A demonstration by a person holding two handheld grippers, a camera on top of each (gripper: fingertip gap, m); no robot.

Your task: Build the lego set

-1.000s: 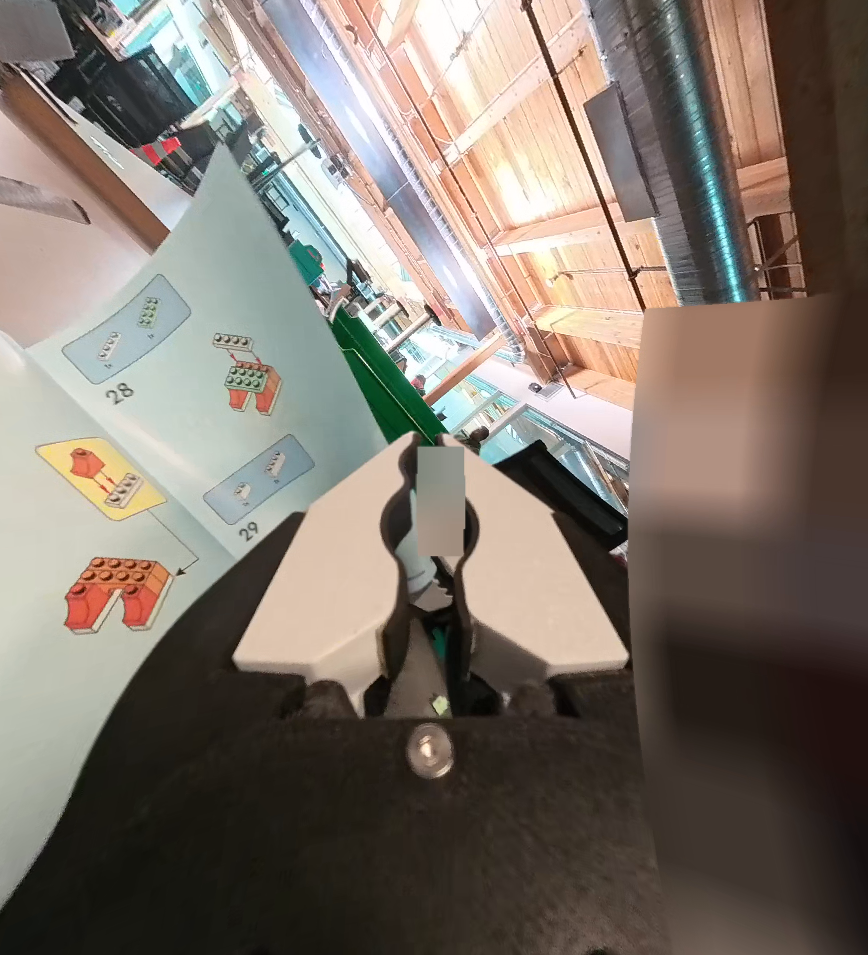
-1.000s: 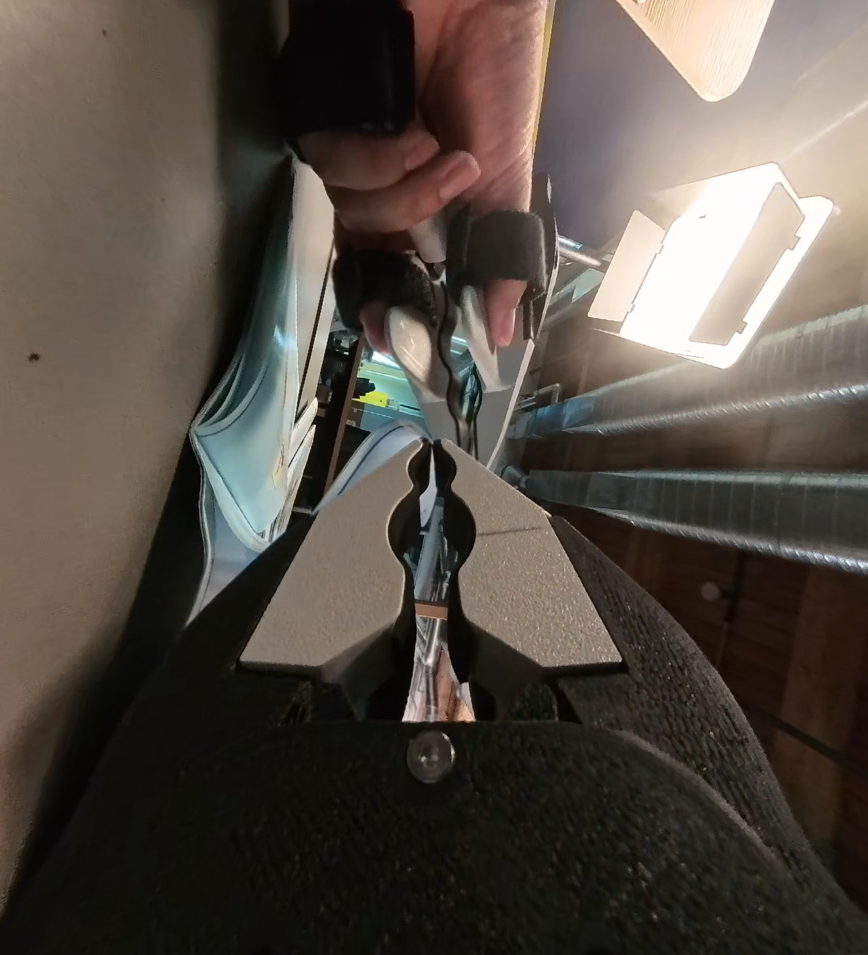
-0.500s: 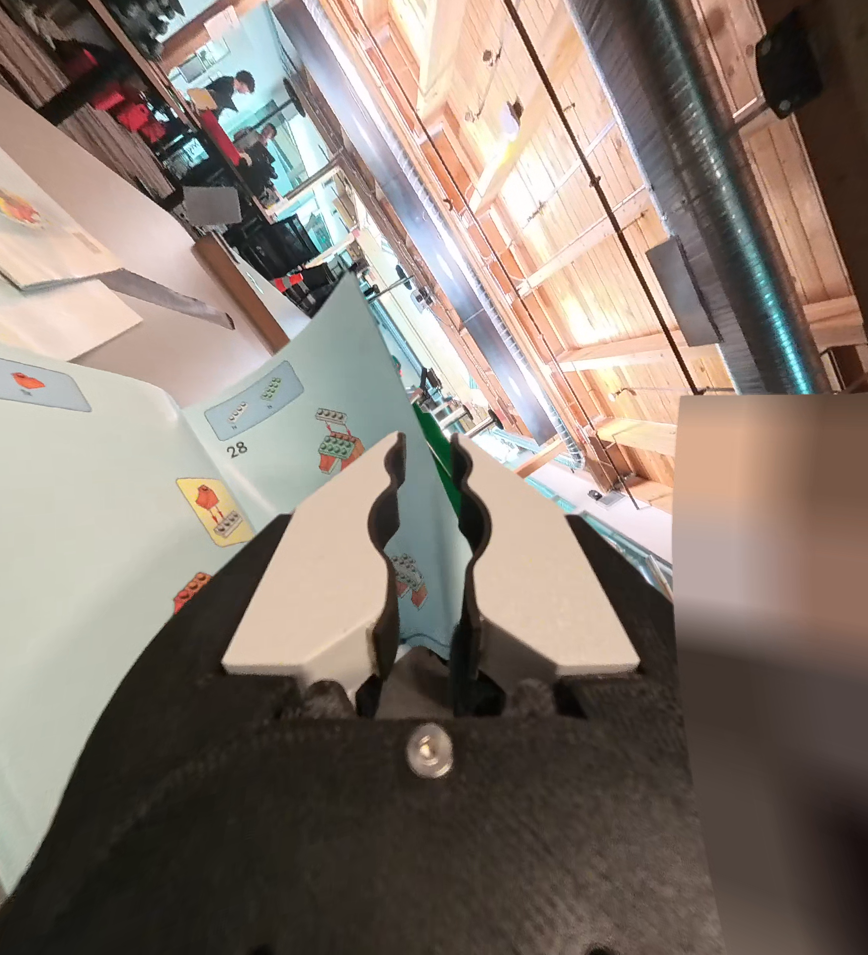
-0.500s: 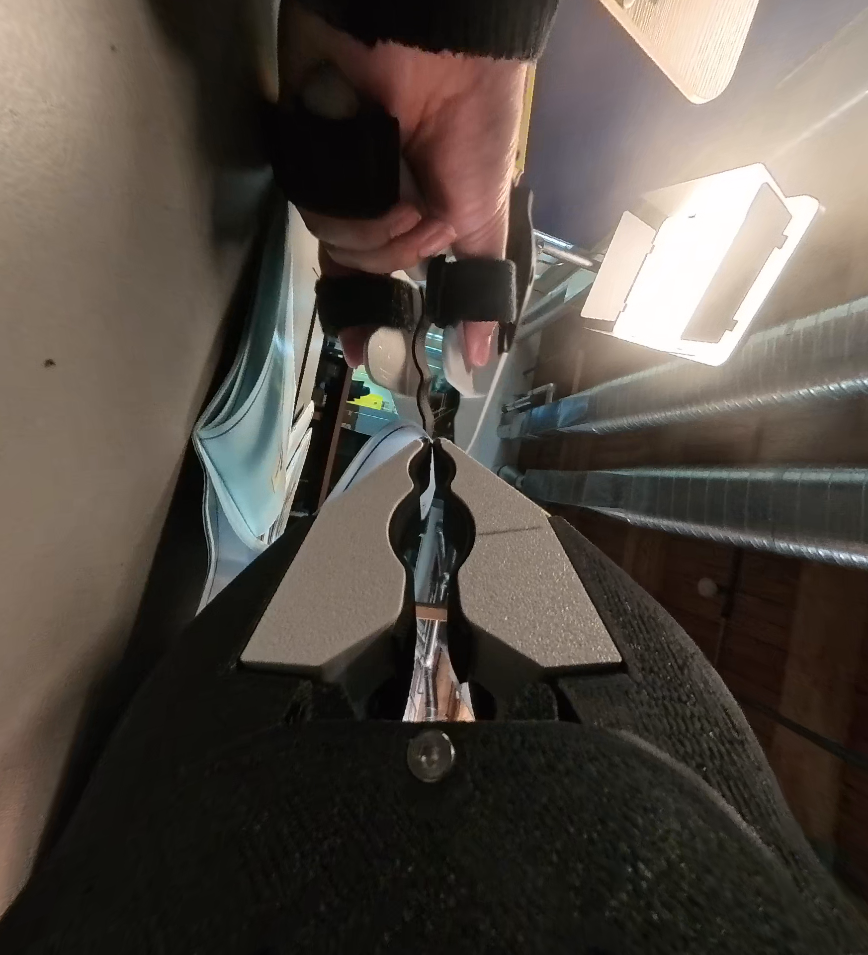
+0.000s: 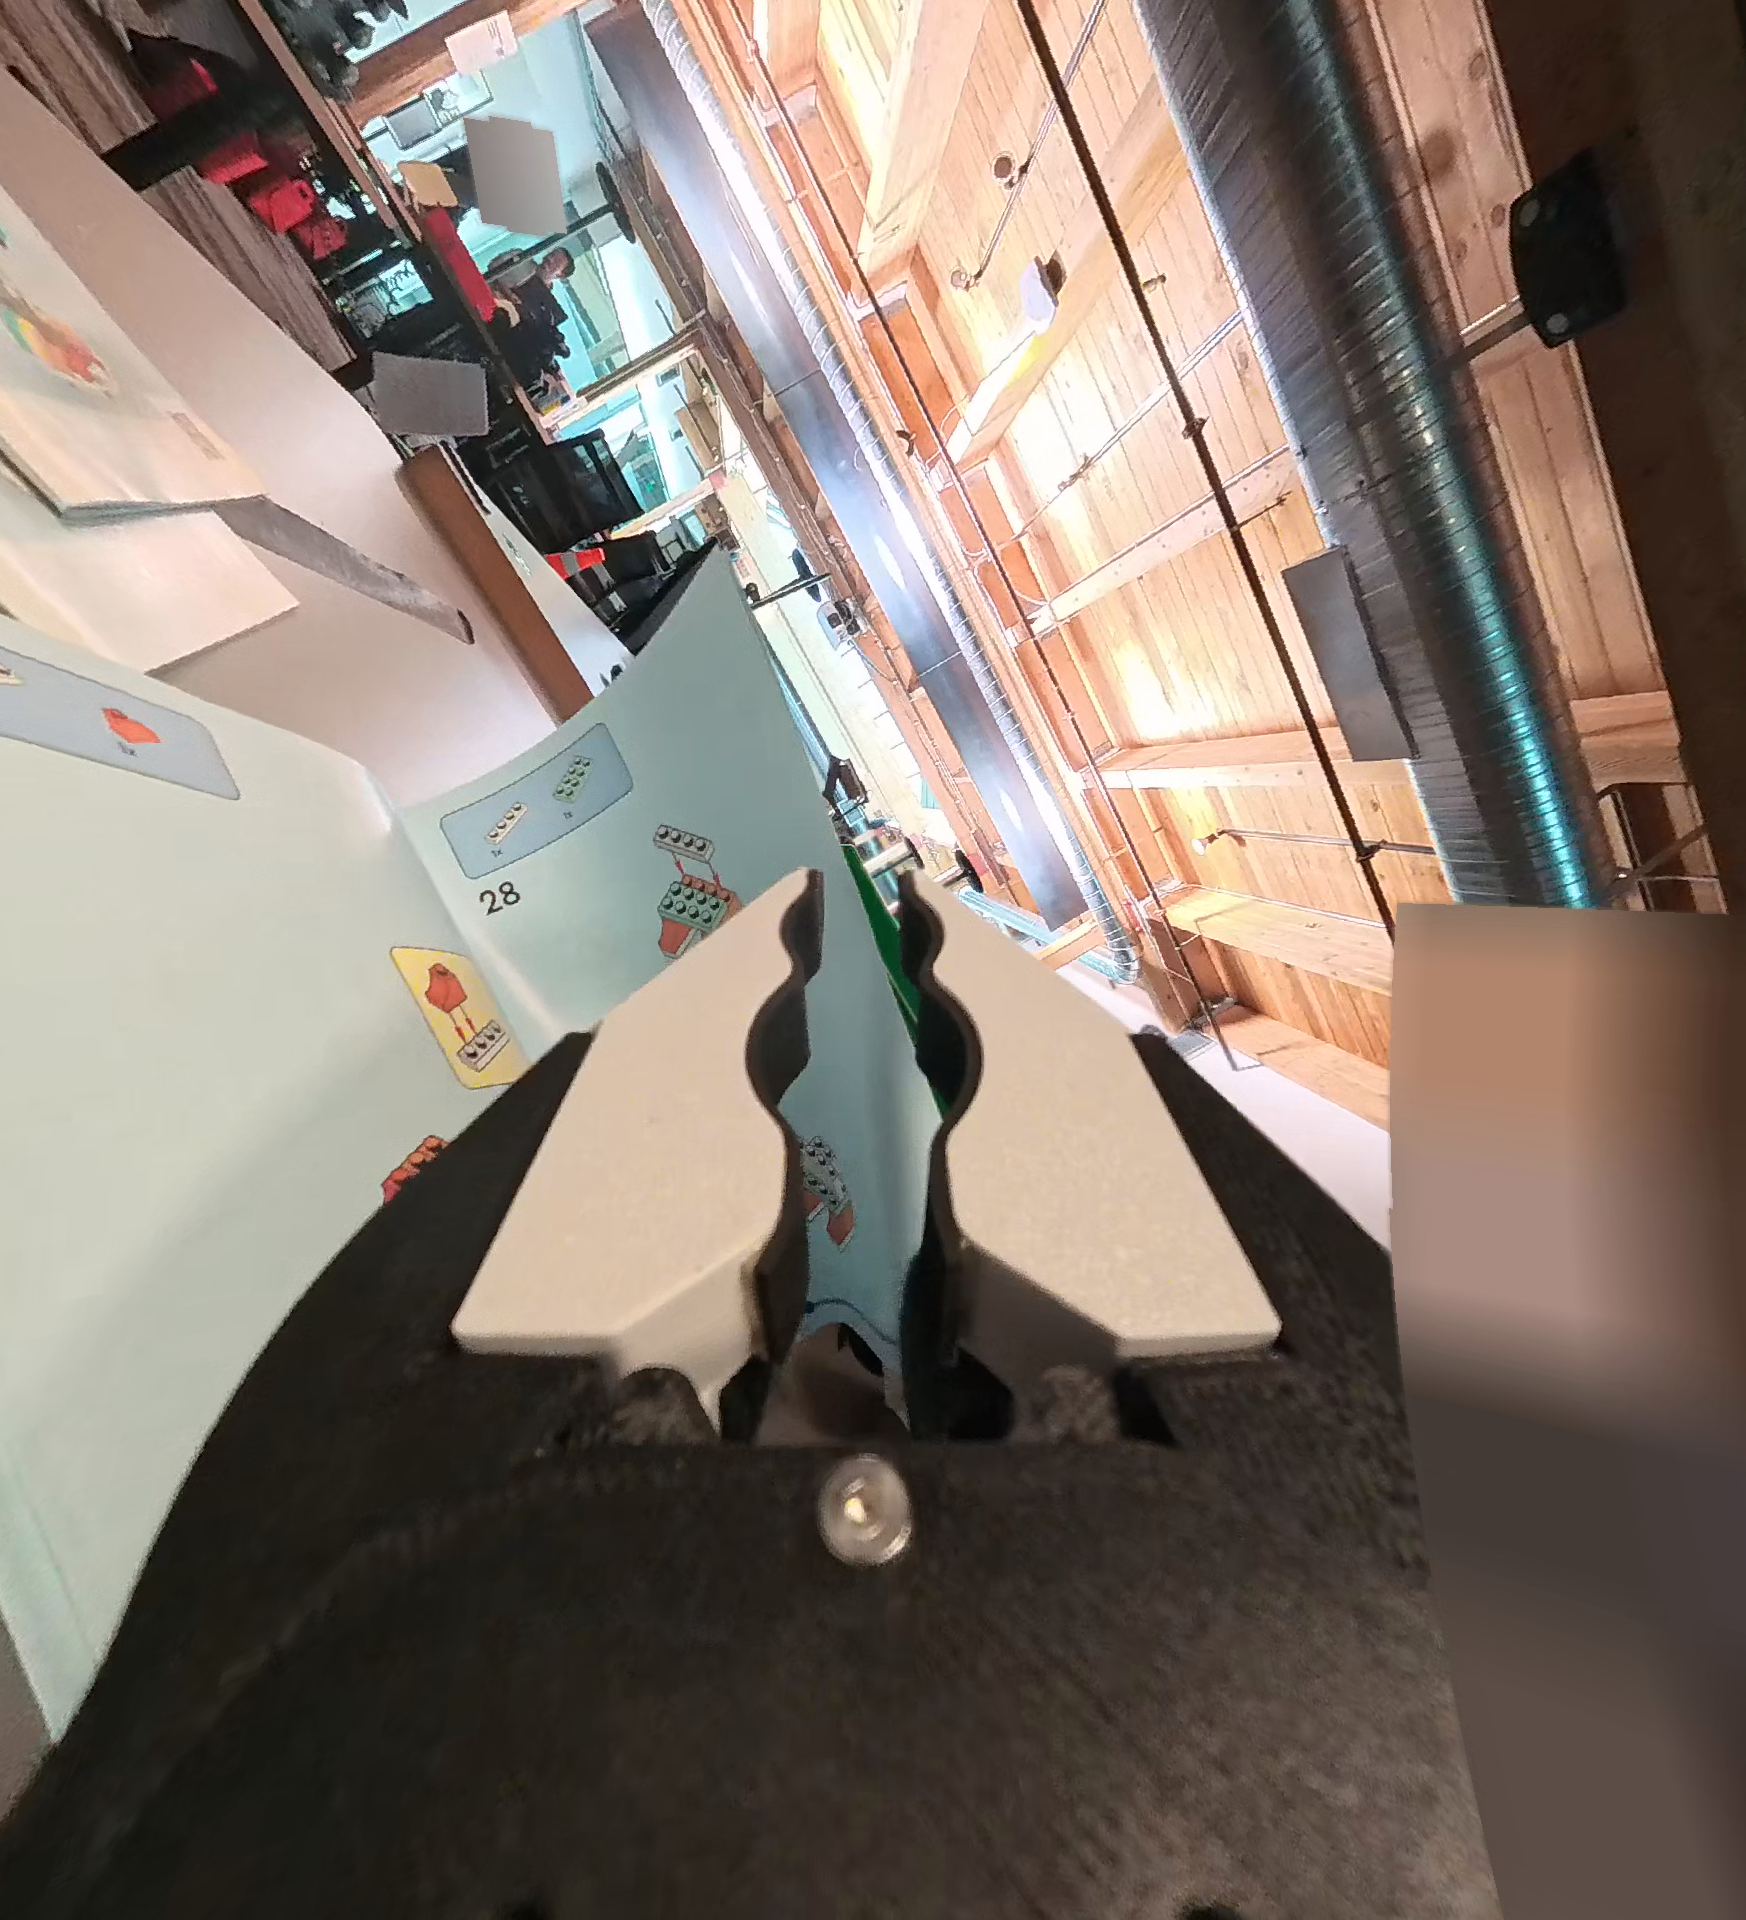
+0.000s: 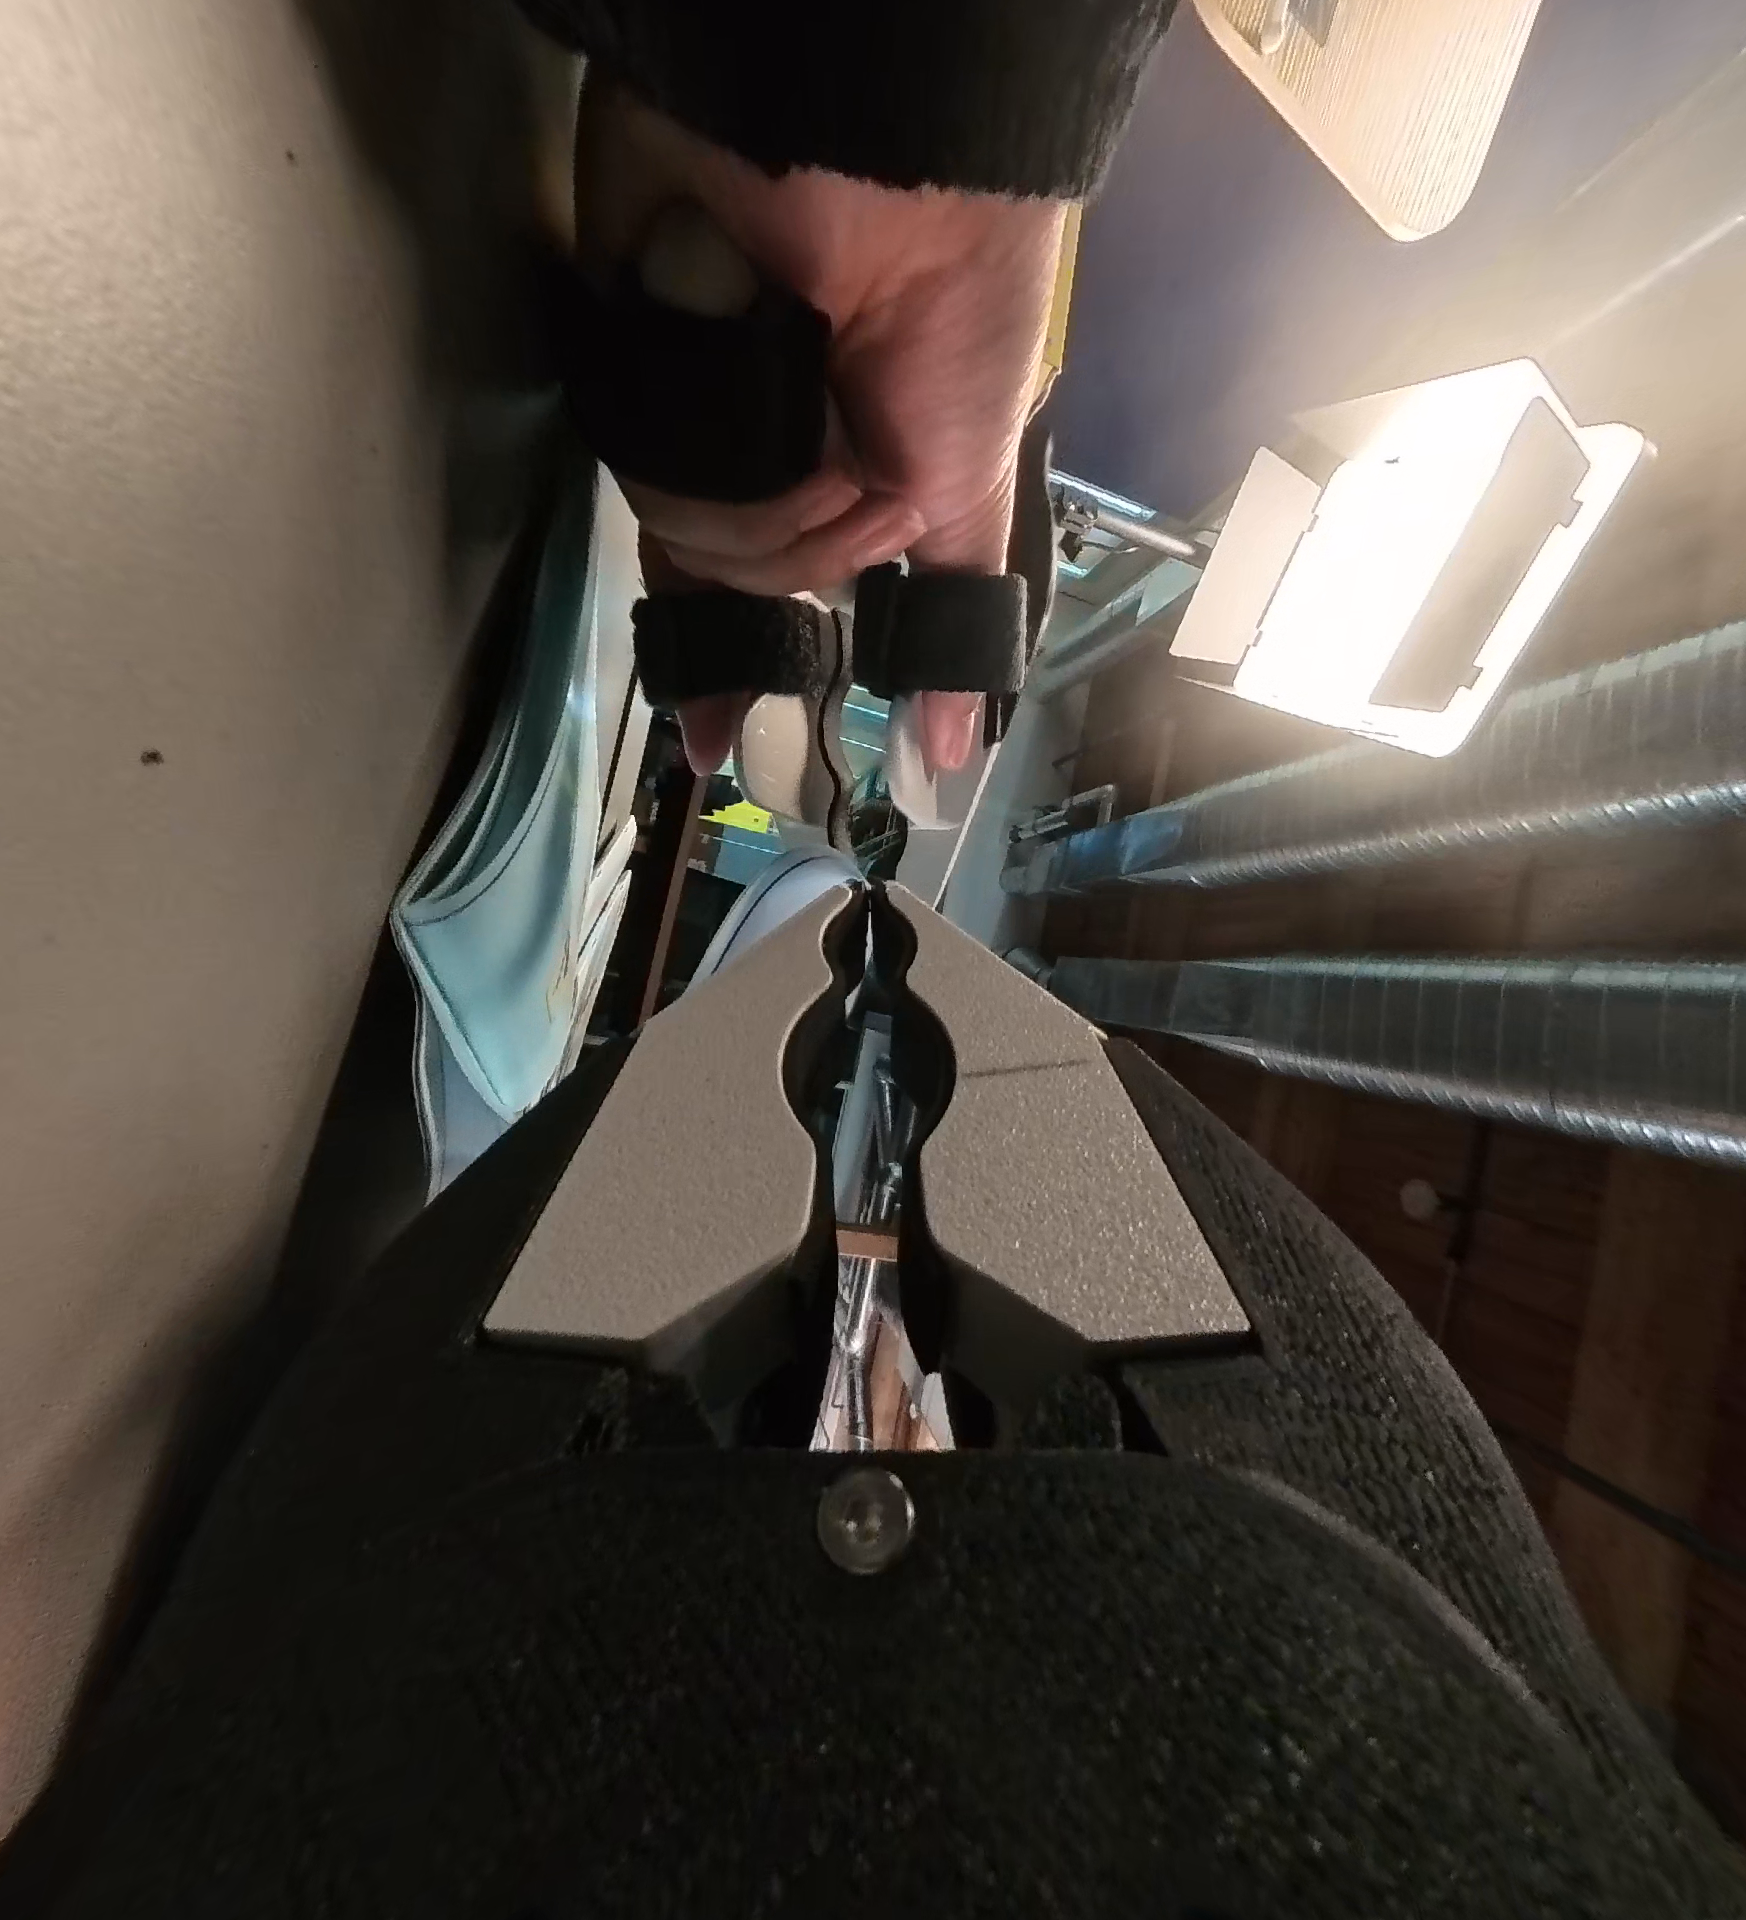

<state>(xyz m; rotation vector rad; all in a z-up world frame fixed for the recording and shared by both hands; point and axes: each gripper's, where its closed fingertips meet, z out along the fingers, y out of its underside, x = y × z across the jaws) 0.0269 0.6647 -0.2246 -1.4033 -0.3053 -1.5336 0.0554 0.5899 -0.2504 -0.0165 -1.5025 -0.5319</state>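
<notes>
The pale-blue paper instruction booklet [image 5: 173, 1039] lies open on the counter [image 5: 256, 405], its raised page [image 5: 848, 1049] standing edge-on between my parted left tongs [image 5: 856, 891]. My right tongs [image 6: 869, 896], farther off, are pinched together, empty.

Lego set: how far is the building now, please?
Done: nothing built shows; no bricks are in either view. In hand: the instruction booklet lies open, and the left gripper, open, has a raised page between its fingers. The right gripper is shut, holding no brick. Left: seemingly the whole assembly, though the model may be out of view.
</notes>
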